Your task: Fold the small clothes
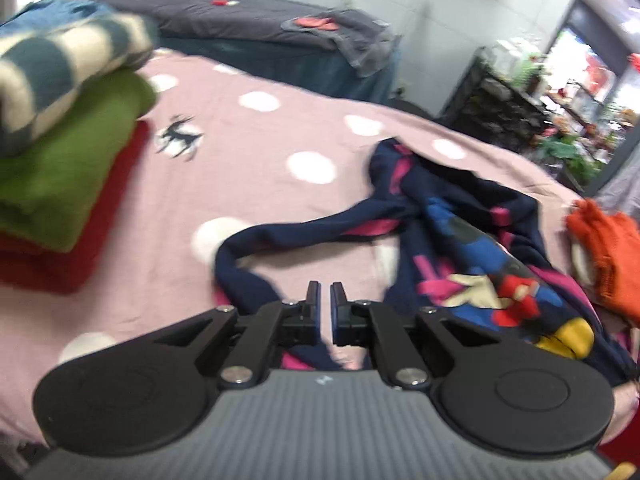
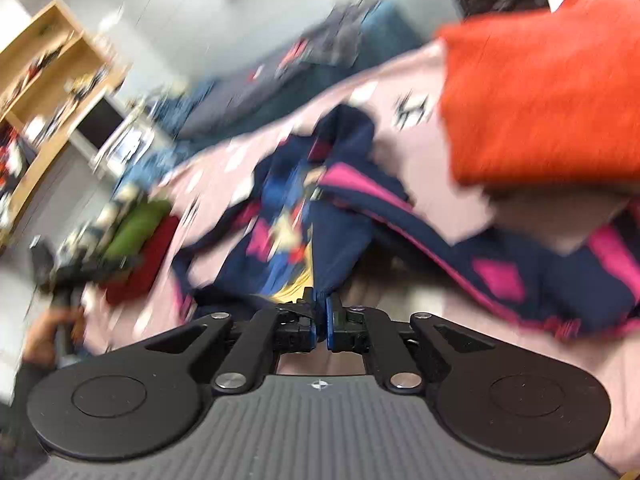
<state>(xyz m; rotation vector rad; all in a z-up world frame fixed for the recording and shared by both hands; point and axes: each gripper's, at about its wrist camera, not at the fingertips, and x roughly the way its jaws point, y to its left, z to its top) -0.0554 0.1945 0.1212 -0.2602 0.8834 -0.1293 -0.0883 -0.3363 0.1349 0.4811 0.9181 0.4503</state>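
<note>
A navy child's garment (image 1: 472, 240) with pink stripes and a cartoon print lies crumpled on the pink dotted bedspread (image 1: 260, 152). One navy sleeve (image 1: 288, 236) trails left across the spread. My left gripper (image 1: 325, 294) hovers just above the spread beside that sleeve, its jaws nearly together with nothing between them. My right gripper (image 2: 321, 300) is shut on a fold of the navy garment (image 2: 332, 240), and the cloth rises taut from its fingertips. The right wrist view is motion-blurred.
A stack of folded clothes, striped over green (image 1: 60, 168) over red, sits at the left of the bed. An orange knit piece (image 1: 608, 252) lies at the right edge and fills the upper right of the right wrist view (image 2: 540, 92). A dark bed stands behind.
</note>
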